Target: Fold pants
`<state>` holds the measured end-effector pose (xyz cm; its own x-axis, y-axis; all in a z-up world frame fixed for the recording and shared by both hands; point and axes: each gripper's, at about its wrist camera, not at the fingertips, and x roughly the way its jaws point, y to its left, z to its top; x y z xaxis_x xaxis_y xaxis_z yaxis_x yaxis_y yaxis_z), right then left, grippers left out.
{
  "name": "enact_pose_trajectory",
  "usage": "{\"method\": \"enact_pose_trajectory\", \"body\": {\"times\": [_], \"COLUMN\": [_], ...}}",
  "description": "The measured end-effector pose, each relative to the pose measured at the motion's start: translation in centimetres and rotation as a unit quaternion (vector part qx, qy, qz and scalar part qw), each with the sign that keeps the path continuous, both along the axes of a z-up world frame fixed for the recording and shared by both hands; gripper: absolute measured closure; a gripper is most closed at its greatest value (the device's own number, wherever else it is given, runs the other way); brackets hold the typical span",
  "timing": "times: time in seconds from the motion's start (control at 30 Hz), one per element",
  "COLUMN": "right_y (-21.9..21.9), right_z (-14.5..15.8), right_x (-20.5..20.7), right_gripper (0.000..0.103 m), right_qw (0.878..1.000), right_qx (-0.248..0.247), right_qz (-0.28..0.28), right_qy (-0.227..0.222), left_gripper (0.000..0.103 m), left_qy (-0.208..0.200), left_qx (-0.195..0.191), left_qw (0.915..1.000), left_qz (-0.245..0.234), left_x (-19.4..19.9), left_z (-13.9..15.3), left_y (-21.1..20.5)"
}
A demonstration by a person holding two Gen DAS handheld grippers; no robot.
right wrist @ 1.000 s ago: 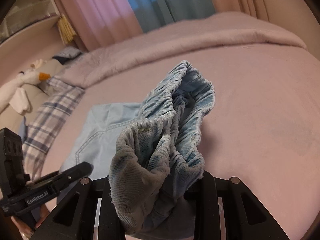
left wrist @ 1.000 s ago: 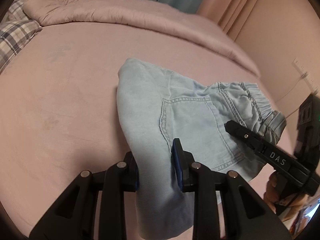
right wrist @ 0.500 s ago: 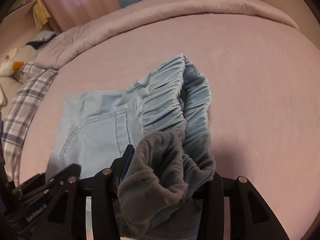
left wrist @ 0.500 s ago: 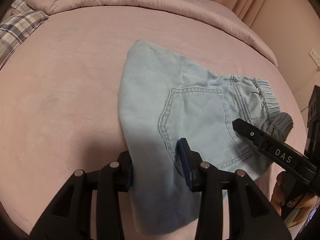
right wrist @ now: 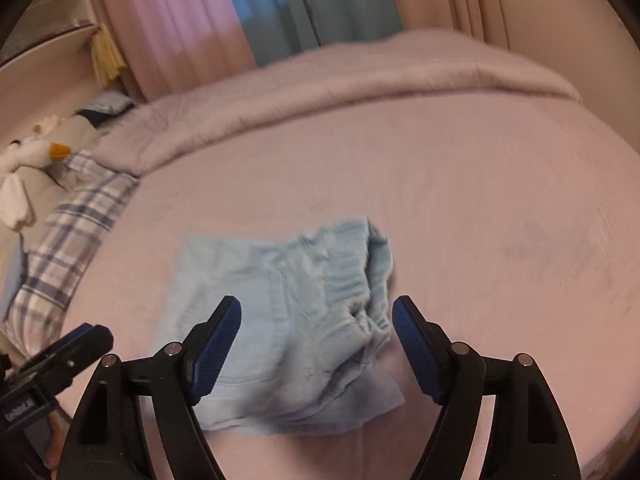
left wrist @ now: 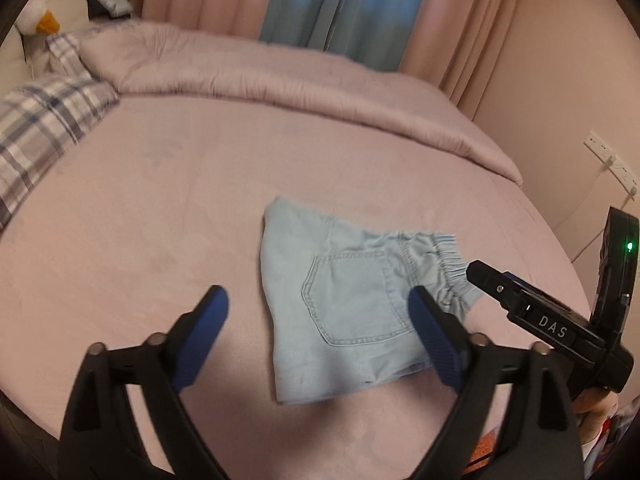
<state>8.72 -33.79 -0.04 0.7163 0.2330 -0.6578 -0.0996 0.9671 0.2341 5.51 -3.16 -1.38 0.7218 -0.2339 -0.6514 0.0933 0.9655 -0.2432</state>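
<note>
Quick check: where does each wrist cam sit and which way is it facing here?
Left wrist: on the left gripper, angled down at the folded light-blue denim pants on the pink bed; own opening jaws, right gripper at right.
Right wrist: on the right gripper, same downward look at the pants; own opening jaws, left gripper at lower left.
Shared: pants, bed, plaid pillow, curtains; nothing between either gripper's jaws.

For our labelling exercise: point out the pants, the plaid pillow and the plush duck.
pants (left wrist: 352,304), left wrist view, on the back pocket.
plaid pillow (left wrist: 44,120), left wrist view, on its top face.
plush duck (right wrist: 40,150), right wrist view, on its white head beside the orange beak.
</note>
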Motion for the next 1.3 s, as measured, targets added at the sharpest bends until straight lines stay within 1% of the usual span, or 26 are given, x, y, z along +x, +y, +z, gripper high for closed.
{"method": "enact_pose_trajectory", "body": {"times": [0.07, 0.13, 0.23, 0.27, 0.33, 0.43, 0.5, 0.6, 0.73, 0.87, 1.03, 1.3], "right_y": [0.4, 0.7, 1.5, 1.7, 1.6, 1.4, 1.8, 2.4, 3.1, 3.4, 4.1, 4.1], "right_z": [1.0, 1.6, 2.0, 2.0, 1.9, 1.7, 1.6, 1.4, 1.3, 1.4, 1.4, 1.3], "right_x": [-0.9, -1.7, -2.1, -2.1, -2.1, -2.3, -2.6, -3.3, -3.6, -3.5, -4.0, -4.2], "right_gripper": [0.019, 0.018, 0.017, 0.017, 0.017, 0.017, 0.017, 0.017, 0.017, 0.017, 0.017, 0.017], "right_qw": [1.0, 0.999, 0.998, 0.997, 0.997, 0.998, 0.998, 0.997, 0.997, 0.997, 0.997, 0.997], "right_qx": [-0.006, -0.017, -0.051, -0.056, -0.052, -0.036, -0.041, -0.055, -0.053, -0.052, -0.058, -0.058], "right_qz": [0.001, 0.007, -0.005, -0.015, -0.022, -0.014, -0.012, -0.017, -0.004, 0.0, 0.003, 0.001], "right_qy": [-0.015, -0.031, -0.049, -0.053, -0.053, -0.049, -0.05, -0.057, -0.054, -0.053, -0.059, -0.056], "left_gripper": [0.005, 0.0, 0.001, 0.001, 0.001, 0.001, 0.001, 0.001, 0.001, 0.001, 0.001, 0.001], "left_qy": [-0.016, -0.027, -0.036, -0.036, -0.034, -0.019, -0.012, -0.011, -0.006, 0.001, 0.006, 0.018], "left_qx": [0.021, 0.033, 0.044, 0.047, 0.051, 0.04, 0.022, 0.003, 0.009, -0.004, 0.016, 0.014], "left_qw": [0.9996, 0.999, 0.998, 0.9978, 0.9974, 0.9983, 0.9989, 0.9989, 0.9992, 0.9996, 0.9995, 0.9996], "left_qz": [0.005, 0.012, 0.027, 0.031, 0.038, 0.036, 0.039, 0.045, 0.038, 0.028, 0.028, 0.016], "left_x": [-0.8, -1.8, -2.9, -3.0, -3.3, -3.1, -3.1, -3.4, -3.5, -3.7, -3.8, -4.1], "left_z": [0.6, 1.0, 1.1, 1.1, 0.9, 0.7, 0.5, 0.6, 0.4, -0.1, -0.3, -0.7], "left_y": [-0.4, -0.7, -0.6, -0.5, -0.4, 0.0, 0.4, 0.9, 0.9, 0.7, 0.0, -0.7]}}
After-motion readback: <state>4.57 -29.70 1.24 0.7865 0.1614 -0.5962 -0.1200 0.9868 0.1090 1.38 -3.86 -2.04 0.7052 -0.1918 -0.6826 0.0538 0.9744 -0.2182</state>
